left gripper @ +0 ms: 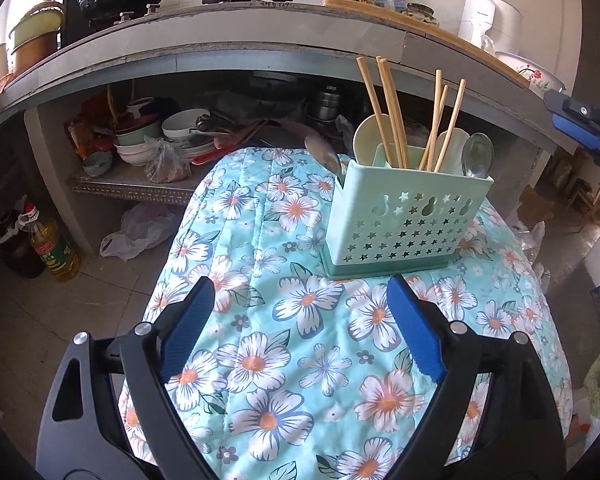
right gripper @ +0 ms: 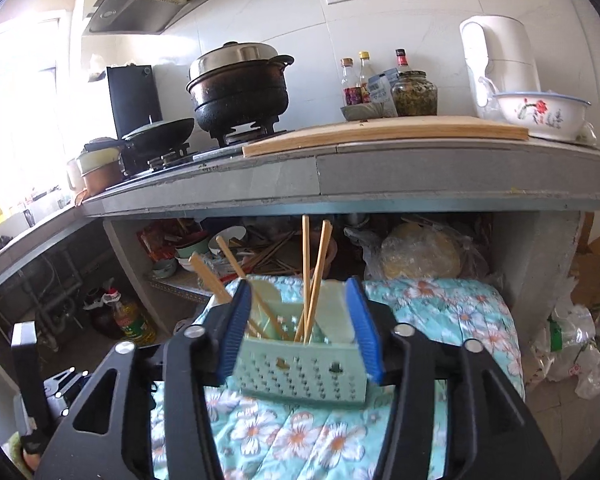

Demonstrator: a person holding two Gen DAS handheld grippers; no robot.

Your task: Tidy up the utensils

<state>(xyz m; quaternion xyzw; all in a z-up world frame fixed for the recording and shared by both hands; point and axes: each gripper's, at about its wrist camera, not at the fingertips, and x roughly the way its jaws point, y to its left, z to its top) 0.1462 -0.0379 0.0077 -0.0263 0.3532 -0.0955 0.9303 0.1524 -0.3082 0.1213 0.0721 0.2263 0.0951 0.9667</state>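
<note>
A mint-green utensil holder (left gripper: 404,220) with star cut-outs stands on the floral cloth of the table (left gripper: 300,340). Several wooden chopsticks (left gripper: 388,112), two cream plastic spoons (left gripper: 366,136) and two metal spoons (left gripper: 477,154) stick out of it. My left gripper (left gripper: 300,284) hovers open over the cloth, just short of the holder, with nothing between its fingers. My right gripper (left gripper: 580,128) hangs high to the right of the holder. In the right wrist view that gripper (right gripper: 299,284) has its jaws apart and empty, with the holder (right gripper: 300,372) and chopsticks (right gripper: 306,272) beyond them.
A grey counter (right gripper: 380,176) runs behind the table with a black pot (right gripper: 240,88), a wok, a wooden board (right gripper: 380,134), bottles, a white kettle (right gripper: 496,60) and a floral bowl. Under it a shelf holds bowls and plates (left gripper: 180,128). An oil bottle (left gripper: 56,252) and plastic bags lie on the floor.
</note>
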